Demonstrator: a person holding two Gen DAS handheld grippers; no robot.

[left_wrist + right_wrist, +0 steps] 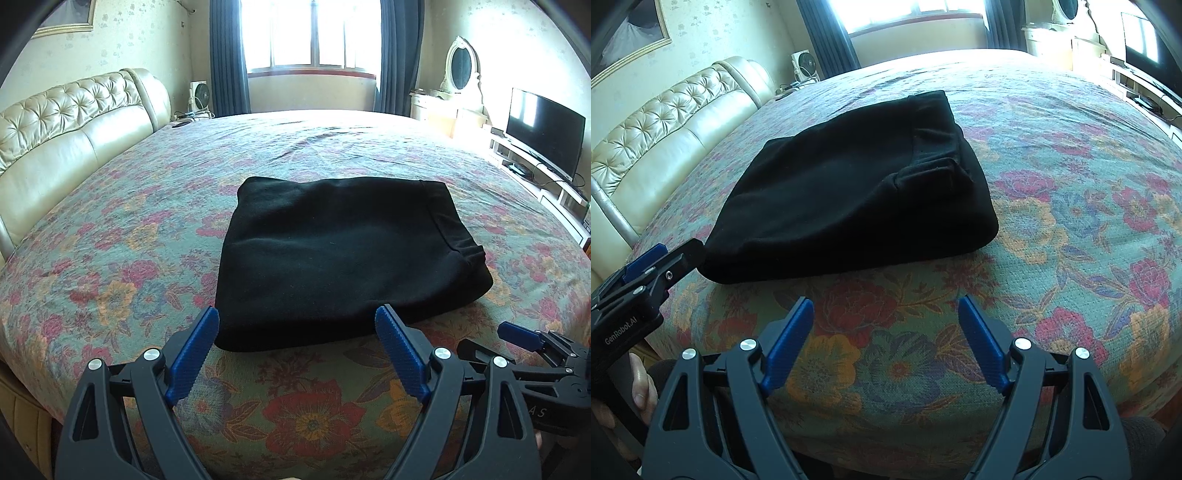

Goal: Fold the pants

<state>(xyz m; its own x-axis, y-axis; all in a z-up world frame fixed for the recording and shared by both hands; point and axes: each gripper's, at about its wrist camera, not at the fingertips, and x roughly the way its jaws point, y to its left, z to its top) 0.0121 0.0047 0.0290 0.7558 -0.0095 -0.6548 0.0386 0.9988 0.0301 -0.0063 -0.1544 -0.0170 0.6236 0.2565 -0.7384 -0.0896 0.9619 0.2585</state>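
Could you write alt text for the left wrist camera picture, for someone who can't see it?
Black pants, folded into a compact rectangle, lie on a floral bedspread. The open left gripper hovers at their near edge, holding nothing; the right gripper shows at lower right.

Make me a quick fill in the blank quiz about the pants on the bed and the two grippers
1. The pants lying folded on the bed are ____ in colour.
2. The bedspread under them has a ____ pattern.
3. The left gripper has its jaws ____, with nothing between them.
4. The right gripper hovers over the ____, not over the pants.

Missing words: black; floral; open; bedspread
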